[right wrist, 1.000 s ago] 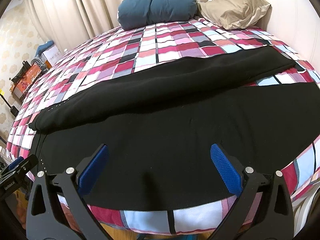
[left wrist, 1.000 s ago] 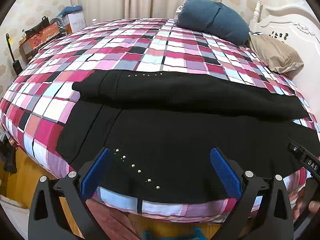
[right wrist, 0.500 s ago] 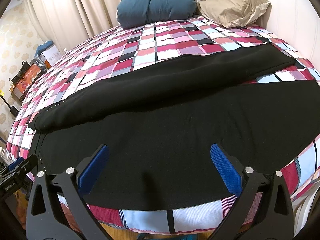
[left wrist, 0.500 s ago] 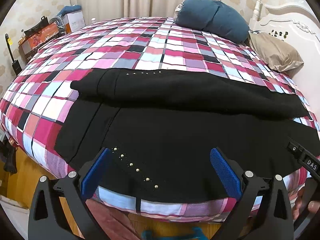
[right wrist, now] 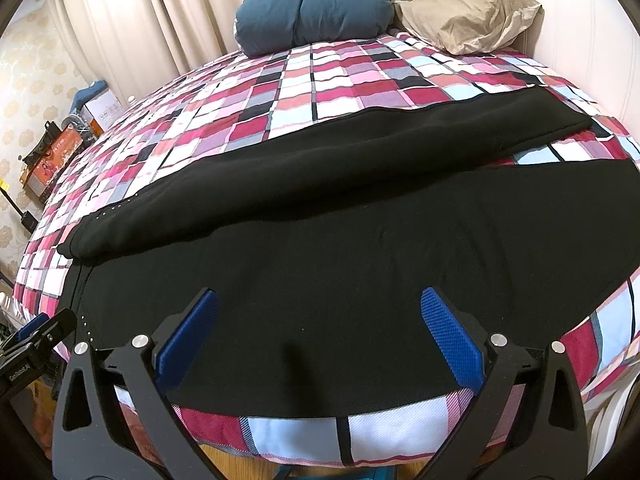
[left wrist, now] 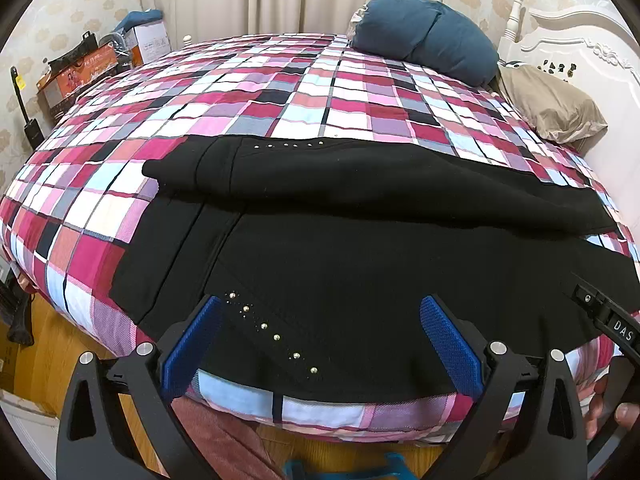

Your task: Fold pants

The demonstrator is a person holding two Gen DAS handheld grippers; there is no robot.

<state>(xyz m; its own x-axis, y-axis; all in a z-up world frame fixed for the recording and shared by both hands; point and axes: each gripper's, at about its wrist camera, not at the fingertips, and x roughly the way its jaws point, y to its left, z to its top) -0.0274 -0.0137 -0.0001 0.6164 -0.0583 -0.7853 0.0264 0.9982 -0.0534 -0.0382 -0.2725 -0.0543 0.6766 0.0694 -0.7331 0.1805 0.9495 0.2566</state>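
Clearly, both the left gripper [left wrist: 320,336] and the right gripper [right wrist: 320,332] were spread wide and held nothing, above the near edge of the black pants [left wrist: 360,264]; much checkered bed [left wrist: 300,92] lay bare behind.

At the right edge of the left wrist view, the right gripper [left wrist: 616,330] bore the letters "DAS". At lower left of the right wrist view, the left gripper [right wrist: 24,354] read "GenRobot.AI".

One pants [left wrist: 360,264], two pillows [left wrist: 424,36] [left wrist: 552,108], two grippers [left wrist: 320,336] [right wrist: 320,328].
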